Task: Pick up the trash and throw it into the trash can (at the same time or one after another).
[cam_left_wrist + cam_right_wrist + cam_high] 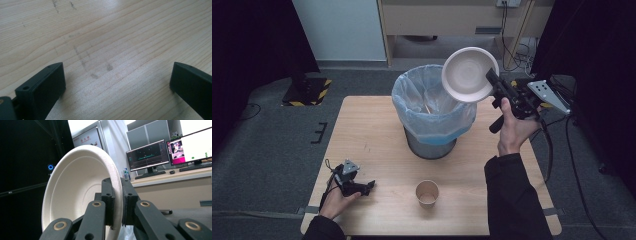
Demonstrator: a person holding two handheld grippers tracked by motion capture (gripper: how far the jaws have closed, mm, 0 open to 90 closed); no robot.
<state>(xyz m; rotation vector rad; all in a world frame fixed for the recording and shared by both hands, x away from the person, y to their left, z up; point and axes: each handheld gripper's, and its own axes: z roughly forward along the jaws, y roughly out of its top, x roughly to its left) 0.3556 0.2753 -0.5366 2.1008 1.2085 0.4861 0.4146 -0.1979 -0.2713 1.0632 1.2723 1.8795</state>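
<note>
From the high view, the right claw is clamped on the rim of a white paper plate, held tilted on edge in the air above the far right part of the bin. The bin is a grey can lined with a blue bag, standing near the middle of the tabletop toward its far edge; something pale and thin lies inside, too small to tell. A paper cup stands upright near the near edge, well apart from the bin; what it holds cannot be told. The left claw rests low by the near left corner, with bare wood between it and the cup. The strip along the left edge is free.

In the left gripper view, the left claw stands wide open over bare wood, with nothing between its jaws; faint grey marks cross the grain.

In the right gripper view, the right claw pinches the plate at its edge, the plate upright. Beyond it, monitors stand on a desk.
</note>
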